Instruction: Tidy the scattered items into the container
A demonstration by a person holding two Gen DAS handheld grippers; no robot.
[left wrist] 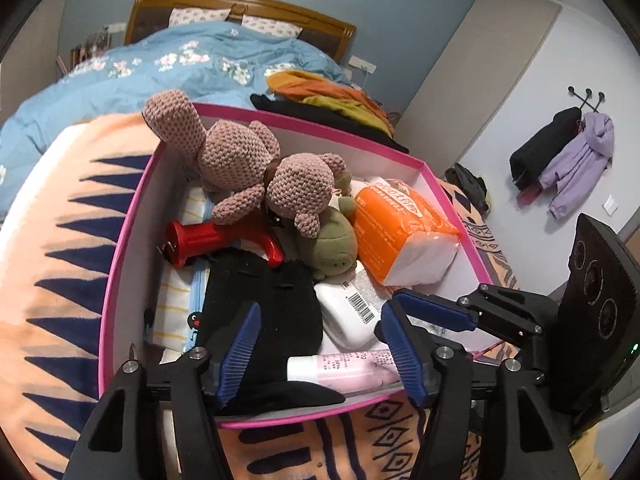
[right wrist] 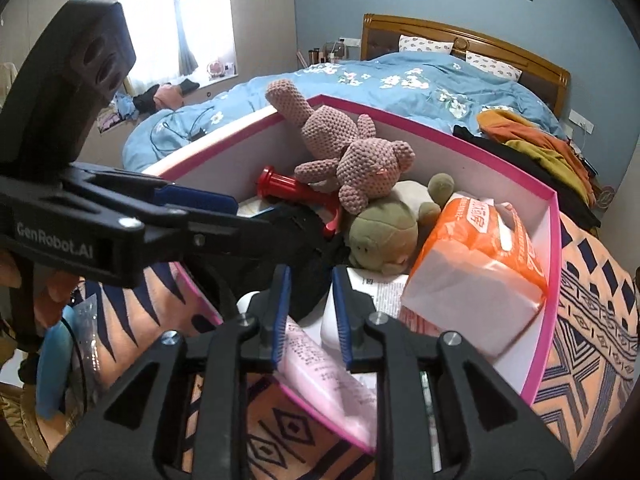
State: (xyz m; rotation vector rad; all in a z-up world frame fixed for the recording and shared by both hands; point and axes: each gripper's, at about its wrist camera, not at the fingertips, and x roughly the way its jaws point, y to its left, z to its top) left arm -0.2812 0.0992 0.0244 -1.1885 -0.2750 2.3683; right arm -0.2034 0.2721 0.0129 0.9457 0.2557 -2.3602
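1. Box (left wrist: 132, 216) on blanket (left wrist: 60, 240) holds bear (left wrist: 240, 160), turtle (left wrist: 332, 240), tissues (left wrist: 400, 224), red tool (left wrist: 212, 240), bottle (left wrist: 352, 312).
2. Right gripper (right wrist: 310, 312): fingers narrowly parted, tube (right wrist: 320, 364) lying loose across the rim.
3. Left gripper (left wrist: 320, 344): fingers spread, empty.
4. Judged nearly done; no strays visible.

Orange blanket (left wrist: 60, 264) with navy triangle and diamond patterns, spread over the bed's foot; directly on it, a pink-rimmed box (left wrist: 120, 248). Beyond, blue floral duvet (left wrist: 168, 60) bearing a heap of orange, mustard and black clothes (left wrist: 328, 96); two patterned pillows (right wrist: 424, 44) against the wooden headboard (left wrist: 240, 4)
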